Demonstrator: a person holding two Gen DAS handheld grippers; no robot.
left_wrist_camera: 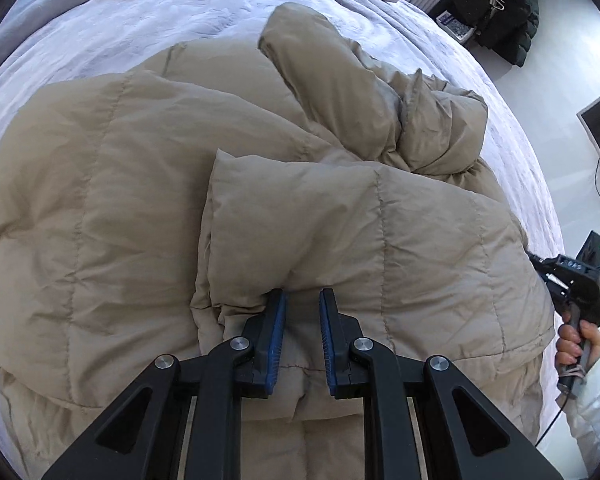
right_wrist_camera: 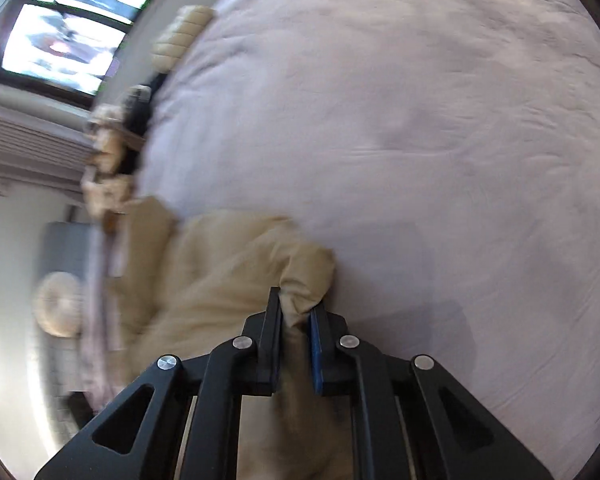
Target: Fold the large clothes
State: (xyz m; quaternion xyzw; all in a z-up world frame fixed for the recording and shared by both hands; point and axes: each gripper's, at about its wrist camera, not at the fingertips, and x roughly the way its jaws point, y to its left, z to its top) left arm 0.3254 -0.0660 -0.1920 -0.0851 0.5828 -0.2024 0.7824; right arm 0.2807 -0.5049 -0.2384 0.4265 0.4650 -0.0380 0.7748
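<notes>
Jacket (left_wrist_camera: 140, 208): lying spread on the bed (left_wrist_camera: 100, 40), sleeve (left_wrist_camera: 380, 240) folded across the body, hood bunching at the far side.
Handling: likely light, soft and springy; puffing back after pressing; taking hold best at hem, cuff or a stitched seam.
Left gripper (left_wrist_camera: 302, 300): hovering over the folded sleeve, jaws parted, gripping nothing.
Right gripper (right_wrist_camera: 296, 312): pinching a bunched jacket corner, at the bed's edge.
</notes>
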